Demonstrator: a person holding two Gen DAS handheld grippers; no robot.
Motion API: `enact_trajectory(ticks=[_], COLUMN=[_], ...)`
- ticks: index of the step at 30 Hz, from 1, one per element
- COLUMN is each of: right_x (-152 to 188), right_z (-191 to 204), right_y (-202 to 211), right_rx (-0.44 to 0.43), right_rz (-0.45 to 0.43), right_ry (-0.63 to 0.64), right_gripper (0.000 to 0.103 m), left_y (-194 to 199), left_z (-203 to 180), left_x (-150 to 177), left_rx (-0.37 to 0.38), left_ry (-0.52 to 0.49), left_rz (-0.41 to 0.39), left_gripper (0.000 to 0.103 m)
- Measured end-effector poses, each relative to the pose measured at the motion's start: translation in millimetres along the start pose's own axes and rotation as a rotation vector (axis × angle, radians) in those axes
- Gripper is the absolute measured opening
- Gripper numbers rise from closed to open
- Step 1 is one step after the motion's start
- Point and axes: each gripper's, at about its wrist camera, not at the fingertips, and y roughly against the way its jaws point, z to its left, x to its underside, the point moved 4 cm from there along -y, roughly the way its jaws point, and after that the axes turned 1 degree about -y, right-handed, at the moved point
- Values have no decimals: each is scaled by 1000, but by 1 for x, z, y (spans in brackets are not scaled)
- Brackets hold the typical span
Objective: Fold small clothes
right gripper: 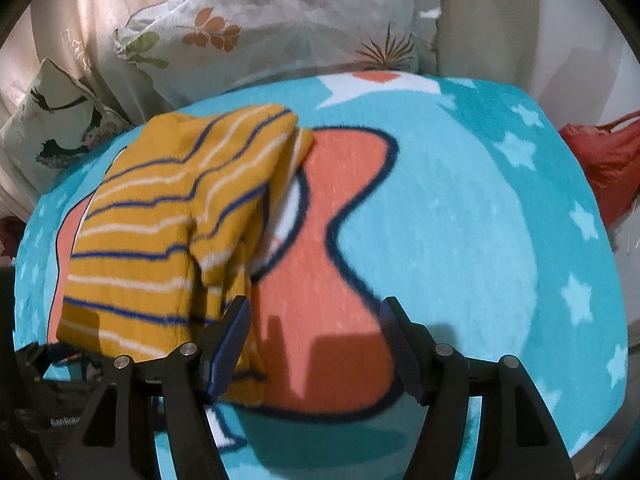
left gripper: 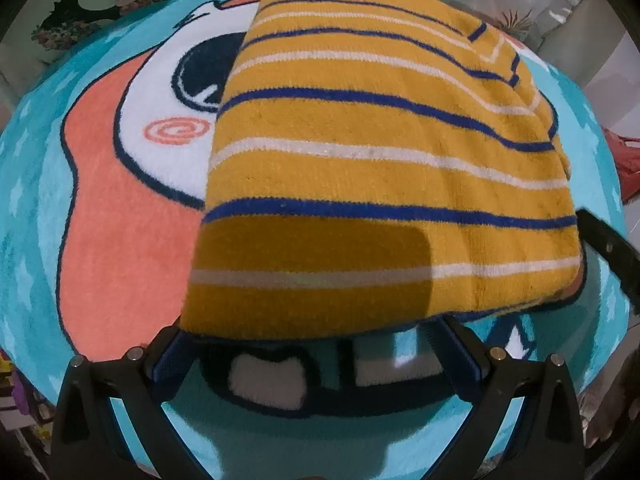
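In the left wrist view, the left tongs [left gripper: 316,344] sit nearest, spread wide, with the near hem of the shirt [left gripper: 372,168] lying over their tips; neither finger presses on the cloth. The shirt is mustard yellow with blue and white stripes, folded into a rough rectangle, lying on the blanket [left gripper: 120,240], a turquoise one with a coral and white cartoon figure. At the right edge a dark finger of the other tool [left gripper: 612,248] shows just beside the shirt's right side.

In the right wrist view, the right tongs [right gripper: 316,320] are also spread, holding nothing. Their left finger [right gripper: 228,344] touches or overlaps the shirt's near right corner; which, I cannot tell. The shirt [right gripper: 168,240] lies on the left half of the blanket [right gripper: 480,220], its right side doubled over in a thicker fold. Farther off, a leaf-print pillow [right gripper: 280,20] and a smaller cushion [right gripper: 56,120] rest past the blanket's far edge, and a red bag [right gripper: 604,160] lies at the right.
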Motion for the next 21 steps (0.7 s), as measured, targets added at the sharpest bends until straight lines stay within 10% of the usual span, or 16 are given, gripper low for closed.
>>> enact_trajectory(ticks=[21], right_x=[37], right_z=[21], right_y=[23], right_rx=[29], right_rz=[-4], right_ry=[104], right_gripper=[71], left_y=[62], left_z=[-14], left_x=[32], left_rx=[-68], left_ry=[-7], left_rz=[-178], left_gripper=[103])
